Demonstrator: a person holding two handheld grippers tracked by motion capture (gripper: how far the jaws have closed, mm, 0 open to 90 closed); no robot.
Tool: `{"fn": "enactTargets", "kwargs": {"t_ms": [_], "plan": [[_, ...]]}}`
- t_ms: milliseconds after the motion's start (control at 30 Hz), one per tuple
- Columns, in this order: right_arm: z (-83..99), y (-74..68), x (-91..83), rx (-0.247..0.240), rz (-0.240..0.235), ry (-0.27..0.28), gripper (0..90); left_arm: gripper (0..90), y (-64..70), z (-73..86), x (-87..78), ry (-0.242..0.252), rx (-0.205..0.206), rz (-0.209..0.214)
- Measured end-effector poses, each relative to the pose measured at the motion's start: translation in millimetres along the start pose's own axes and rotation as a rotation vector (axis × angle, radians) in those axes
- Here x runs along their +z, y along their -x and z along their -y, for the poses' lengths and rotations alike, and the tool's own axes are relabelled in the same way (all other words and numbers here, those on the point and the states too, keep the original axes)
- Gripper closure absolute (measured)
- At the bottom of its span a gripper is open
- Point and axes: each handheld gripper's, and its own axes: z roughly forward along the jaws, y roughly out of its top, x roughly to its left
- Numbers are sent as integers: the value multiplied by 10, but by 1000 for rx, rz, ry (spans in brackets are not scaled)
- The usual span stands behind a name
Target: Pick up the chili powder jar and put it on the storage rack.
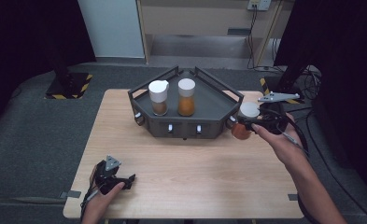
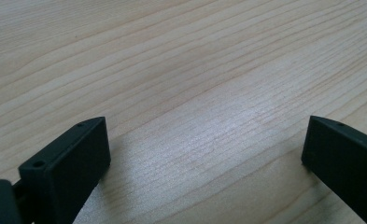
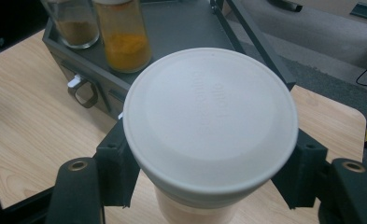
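My right gripper (image 1: 247, 123) is shut on a spice jar (image 1: 244, 122) with a white lid (image 3: 210, 120) and orange-red contents, held just off the right end of the dark grey rack (image 1: 209, 95). Two jars stand upright in the rack: one with brown spice (image 1: 158, 98) and one with orange spice (image 1: 187, 97). In the right gripper view the jaws press on both sides of the jar below its lid, and the brown jar (image 3: 74, 21) and orange jar (image 3: 123, 35) stand behind. My left gripper (image 1: 125, 181) rests low over the bare table (image 2: 195, 70) near the front left, open.
The rack (image 3: 181, 23) has raised rails and small hooks on its front face (image 3: 84, 91). The wooden table (image 1: 181, 172) ends close to the right of the held jar. Beyond it lie grey floor, cables (image 1: 312, 79) and a stand with yellow-black tape (image 1: 69, 86).
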Motion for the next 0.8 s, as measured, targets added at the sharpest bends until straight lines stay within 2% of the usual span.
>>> {"fn": "enactTargets", "kwargs": {"t_ms": [800], "plan": [[-223, -5, 56, -6, 2, 7, 340, 0, 0, 0, 0, 0, 0, 0]]}}
